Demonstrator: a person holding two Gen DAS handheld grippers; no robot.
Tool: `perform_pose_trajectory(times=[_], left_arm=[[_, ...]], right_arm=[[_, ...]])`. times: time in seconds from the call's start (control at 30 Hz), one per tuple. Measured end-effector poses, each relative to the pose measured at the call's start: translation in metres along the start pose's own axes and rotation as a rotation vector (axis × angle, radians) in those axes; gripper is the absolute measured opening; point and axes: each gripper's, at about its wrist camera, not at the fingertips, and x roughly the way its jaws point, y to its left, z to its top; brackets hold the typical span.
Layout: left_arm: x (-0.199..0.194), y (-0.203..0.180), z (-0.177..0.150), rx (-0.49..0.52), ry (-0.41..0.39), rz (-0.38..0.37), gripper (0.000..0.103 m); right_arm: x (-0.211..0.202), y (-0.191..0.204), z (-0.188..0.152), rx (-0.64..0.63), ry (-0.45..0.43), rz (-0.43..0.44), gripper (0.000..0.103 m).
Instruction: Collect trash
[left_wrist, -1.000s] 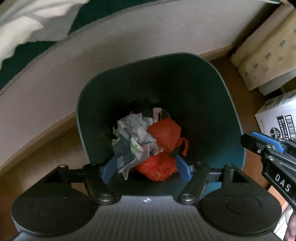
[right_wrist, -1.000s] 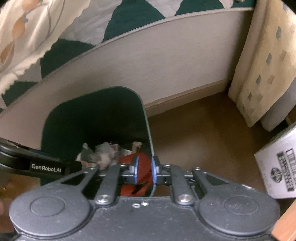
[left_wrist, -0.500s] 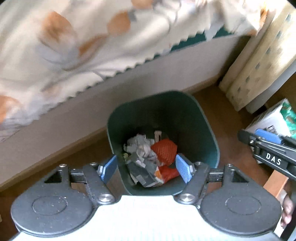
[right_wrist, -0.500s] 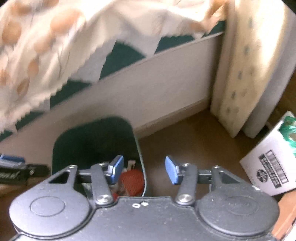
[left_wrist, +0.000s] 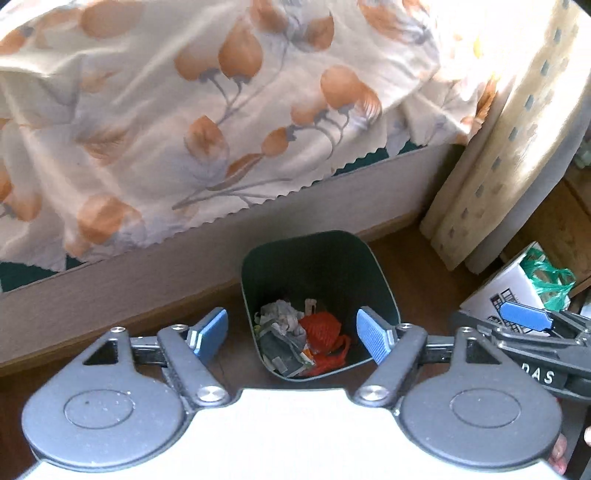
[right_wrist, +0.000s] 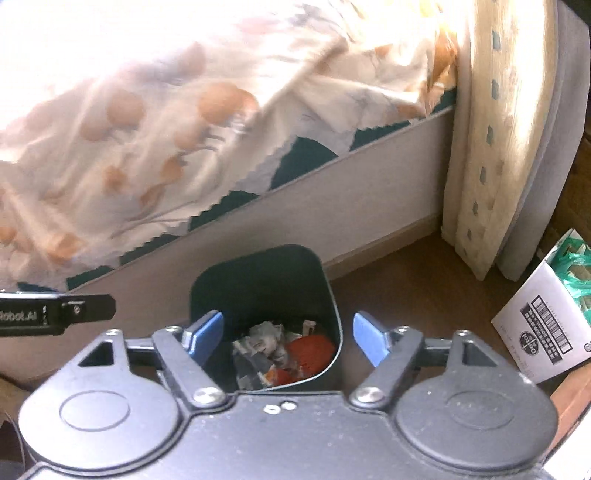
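Observation:
A dark green bin (left_wrist: 321, 269) stands on the floor by the bed, below both grippers. Inside it lie crumpled paper (left_wrist: 280, 317) and a red net bag (left_wrist: 325, 328). My left gripper (left_wrist: 291, 334) hangs above the bin, its jaws opening and nothing between the blue pads. The right gripper's blue pad (left_wrist: 524, 319) shows at that view's right edge. In the right wrist view my right gripper (right_wrist: 288, 336) also hovers over the bin (right_wrist: 266, 280), jaws opening and empty. The paper (right_wrist: 266, 339) and net bag (right_wrist: 310, 350) lie below it.
A bed with a floral cover (left_wrist: 221, 110) runs behind the bin. A pale curtain (left_wrist: 498, 166) hangs at the right. A white cardboard box (right_wrist: 546, 332) holding a green plastic bag (left_wrist: 546, 277) stands on the brown floor at the right.
Both grippers have risen well above the bin, which now looks small. The right jaws went from nearly shut to wide. The left jaws widened a little. The trash stays in the bin.

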Motion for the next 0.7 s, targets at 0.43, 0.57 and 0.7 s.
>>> perform_pose_trajectory(times=[0.43, 0.57, 0.7], left_arm=[[-0.073, 0.005, -0.048, -0.007, -0.082, -0.038, 0.081], [-0.092, 0.006, -0.058, -0.013, -0.107, -0.041, 0.081], [-0.111, 0.007, -0.066, -0.01, -0.134, -0.032, 0.081]], right_arm=[[-0.076, 0.036, -0.038, -0.133, -0.136, 0.081, 0.103], [-0.094, 0.04, -0.041, -0.129, -0.172, 0.112, 0.103], [-0.106, 0.044, -0.044, -0.15, -0.172, 0.115, 0.103]])
